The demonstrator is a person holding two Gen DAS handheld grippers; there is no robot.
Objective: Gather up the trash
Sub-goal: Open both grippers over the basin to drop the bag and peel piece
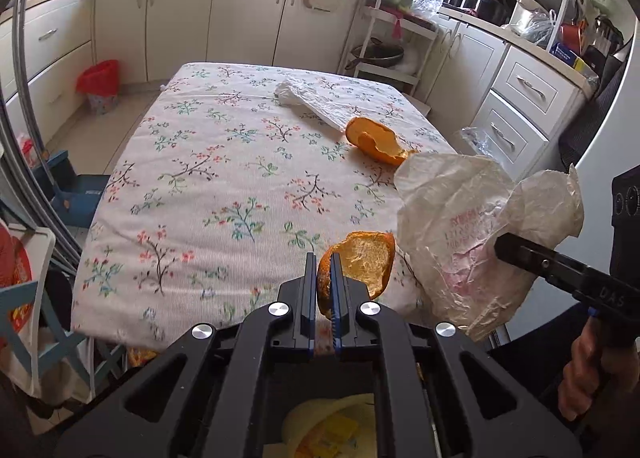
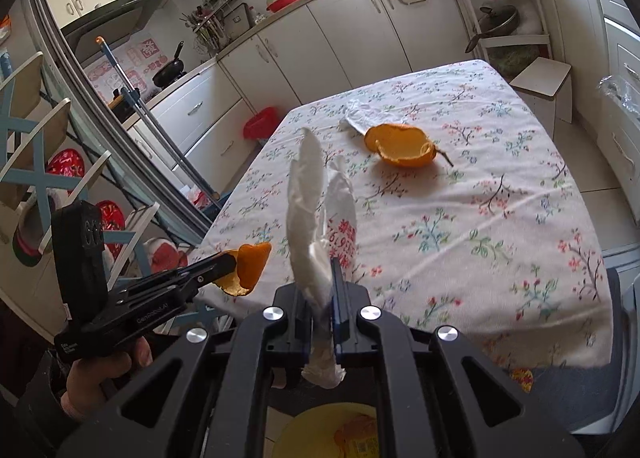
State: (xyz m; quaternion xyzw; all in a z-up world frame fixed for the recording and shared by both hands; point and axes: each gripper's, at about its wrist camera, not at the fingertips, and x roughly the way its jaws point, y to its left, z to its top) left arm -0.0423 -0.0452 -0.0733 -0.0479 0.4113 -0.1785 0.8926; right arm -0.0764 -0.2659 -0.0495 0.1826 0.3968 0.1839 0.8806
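Observation:
My left gripper [image 1: 323,270] is shut on a piece of orange peel [image 1: 366,262], held above the near edge of the floral table [image 1: 208,186]; it also shows in the right wrist view [image 2: 230,258] with the peel [image 2: 248,268]. My right gripper [image 2: 320,274] is shut on a crumpled white plastic bag [image 2: 312,202] with red print, which also shows in the left wrist view [image 1: 460,234]. A second orange peel [image 1: 372,138] [image 2: 400,146] and a clear plastic wrapper [image 1: 308,100] [image 2: 356,116] lie on the far part of the table.
A red-lined waste bin [image 1: 100,84] [image 2: 262,122] stands on the floor left of the table's far end. White cabinets [image 1: 240,14] line the back and right. A small stool [image 2: 544,84] stands right of the table. Chairs [image 2: 36,138] are at the left.

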